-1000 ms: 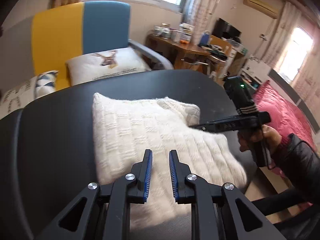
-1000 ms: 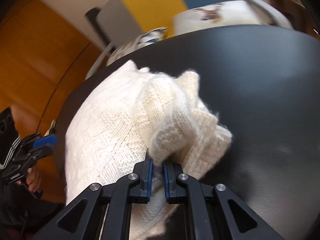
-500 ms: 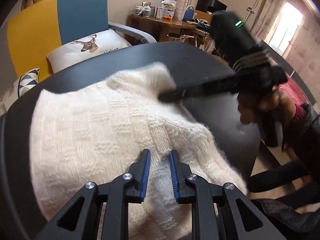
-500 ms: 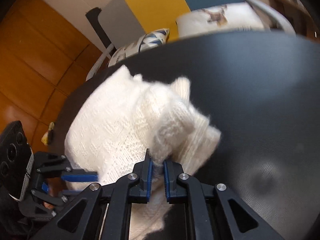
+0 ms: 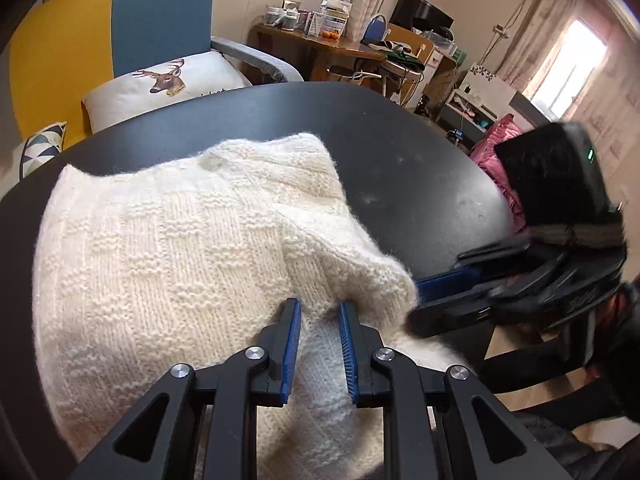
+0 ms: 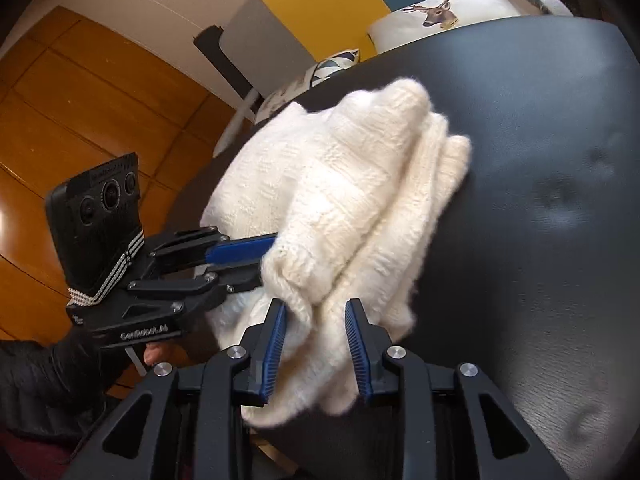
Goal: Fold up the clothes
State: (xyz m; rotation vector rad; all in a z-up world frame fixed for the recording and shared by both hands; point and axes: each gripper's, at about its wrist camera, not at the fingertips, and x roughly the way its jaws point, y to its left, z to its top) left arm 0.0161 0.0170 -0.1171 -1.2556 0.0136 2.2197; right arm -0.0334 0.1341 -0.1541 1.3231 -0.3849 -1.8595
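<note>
Behind the black tabletop (image 5: 400, 148) stands a yellow-and-blue armchair (image 5: 120, 28) with a deer-print cushion (image 5: 168, 84), and a cluttered wooden desk (image 5: 320, 46) lies farther back. On the tabletop's near side sits a cream knitted sweater (image 5: 168, 248), folded into a thick bundle whose layered edge overhangs the rim. The left gripper (image 5: 319, 312) has its blue-padded fingers spread, with the sweater's near fold between them. The right gripper (image 6: 316, 312) likewise has its fingers parted around the bundle's fuzzy edge, not pinching it.
</note>
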